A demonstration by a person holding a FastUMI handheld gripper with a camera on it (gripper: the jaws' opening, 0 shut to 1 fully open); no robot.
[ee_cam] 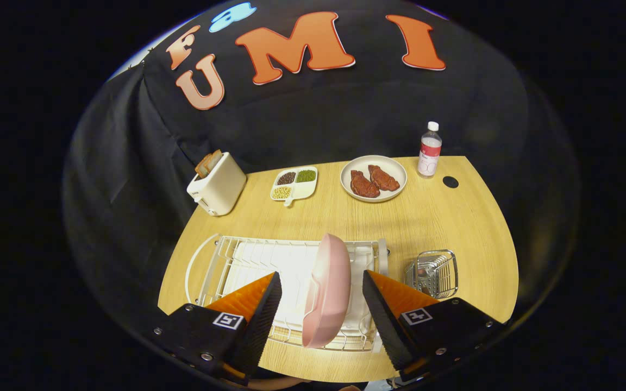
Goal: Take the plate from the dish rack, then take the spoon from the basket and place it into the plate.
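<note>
On the wooden table (427, 217), a white dish rack (237, 260) is seen just ahead of the gripper (321, 296), and a pink plate (328, 290) is standing on its edge inside the rack. The gripper is held wide open, and nothing is grasped by it. The plate is placed between the two fingers, a little nearer to the right one, but it is not touched by either, as far as can be seen. At about 2 o'clock from the plate, just beside the rack, a small wire basket (433, 272) is found; something that may be the spoon is lying inside, but it is too small to be told for sure.

Further away, at 12 o'clock, a divided dish with beans (294, 183) and a round plate with meat (373, 178) are set, with a toaster (217, 183) at 10 o'clock and a bottle (429, 149) at 1 o'clock.

It is judged that the task is at its beginning: the plate is not yet taken from the rack. The closing on the plate, the lifting out, and the whole spoon part are left to do.
</note>
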